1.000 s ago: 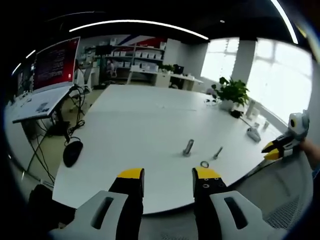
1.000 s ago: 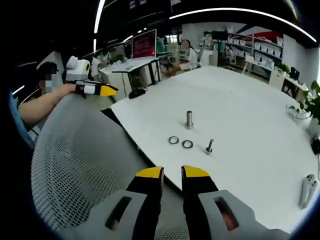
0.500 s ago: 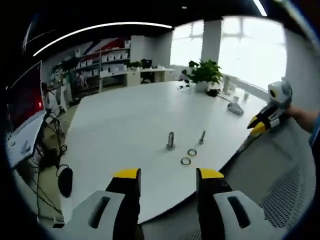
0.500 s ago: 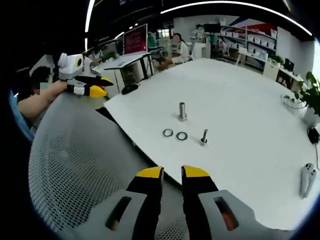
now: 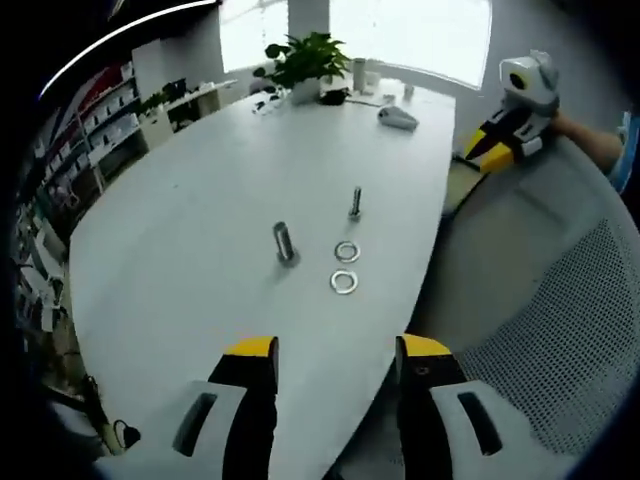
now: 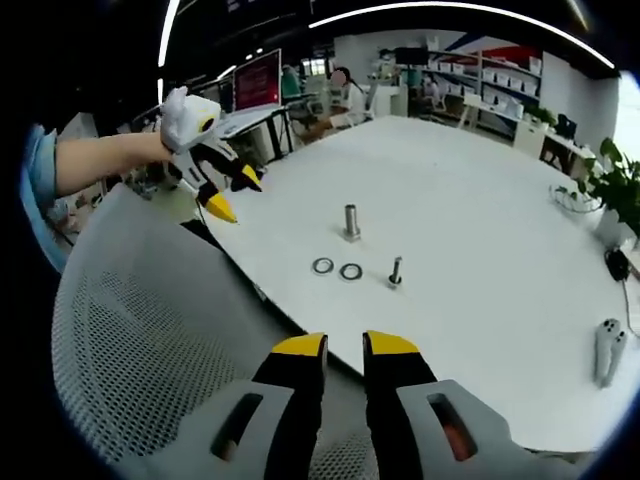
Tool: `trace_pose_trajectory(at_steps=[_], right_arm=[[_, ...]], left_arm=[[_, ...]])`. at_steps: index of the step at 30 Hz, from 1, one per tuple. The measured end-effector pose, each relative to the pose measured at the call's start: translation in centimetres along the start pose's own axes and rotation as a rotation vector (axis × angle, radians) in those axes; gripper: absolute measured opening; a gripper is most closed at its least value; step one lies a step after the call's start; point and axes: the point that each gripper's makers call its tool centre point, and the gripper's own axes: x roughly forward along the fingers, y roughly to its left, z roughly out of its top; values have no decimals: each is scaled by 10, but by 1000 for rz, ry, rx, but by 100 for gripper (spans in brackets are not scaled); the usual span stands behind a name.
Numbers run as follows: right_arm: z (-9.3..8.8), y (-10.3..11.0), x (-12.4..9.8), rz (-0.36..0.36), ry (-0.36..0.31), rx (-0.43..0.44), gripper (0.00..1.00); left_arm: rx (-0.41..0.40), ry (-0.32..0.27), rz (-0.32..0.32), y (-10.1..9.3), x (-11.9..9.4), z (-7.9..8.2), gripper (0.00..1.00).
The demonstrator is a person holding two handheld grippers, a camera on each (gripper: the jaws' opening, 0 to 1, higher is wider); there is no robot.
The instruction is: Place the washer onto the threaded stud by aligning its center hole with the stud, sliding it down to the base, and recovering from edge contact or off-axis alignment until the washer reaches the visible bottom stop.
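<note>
The left claw (image 5: 328,350) stands spread wide, its yellow-tipped black jaws holding nothing and touching nothing, hanging over the near edge of the smooth white surface (image 5: 180,200). Ahead of it, on the surface, two flat metal ring washers lie side by side: the nearer washer (image 5: 344,282) and the farther washer (image 5: 347,250), close together but apart. Just left of them the threaded stud (image 5: 284,243) stands upright, a short grey metal cylinder on its base. Beyond the washers a small bolt (image 5: 355,202) stands on its head.

The right claw (image 6: 344,350) has its jaws drawn close with a narrow gap between them, empty, poised above the grey mesh chair back (image 6: 150,340) short of the surface edge. Ahead of it the same stud (image 6: 351,221) rises upright, with the two washers (image 6: 336,268) in front of it and the bolt (image 6: 395,271) off to the right. Neither washer touches the stud.

Far ahead of the left claw a leafy potted plant (image 5: 305,60) sits at the surface's far end, with a pale controller (image 5: 398,118) near it
</note>
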Motion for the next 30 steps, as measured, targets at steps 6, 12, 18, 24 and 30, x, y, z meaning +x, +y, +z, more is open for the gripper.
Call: trace_pose_trajectory(at_steps=[6, 12, 18, 24, 30], right_arm=[[0, -4, -1, -21, 1, 4, 17], [-1, -7, -2, -40, 3, 18, 17], [-2, -8, -3, -46, 7, 20, 17], [-2, -9, -3, -43, 8, 21, 17], [-3, -8, -2, -38, 9, 23, 17]], left_arm=[[71, 91, -59, 4, 41, 7, 35], [139, 172, -132, -13, 82, 14, 36], [225, 240, -158, -24, 113, 15, 35], [253, 282, -166, -26, 126, 13, 33], [342, 313, -138, -20, 129, 15, 25]])
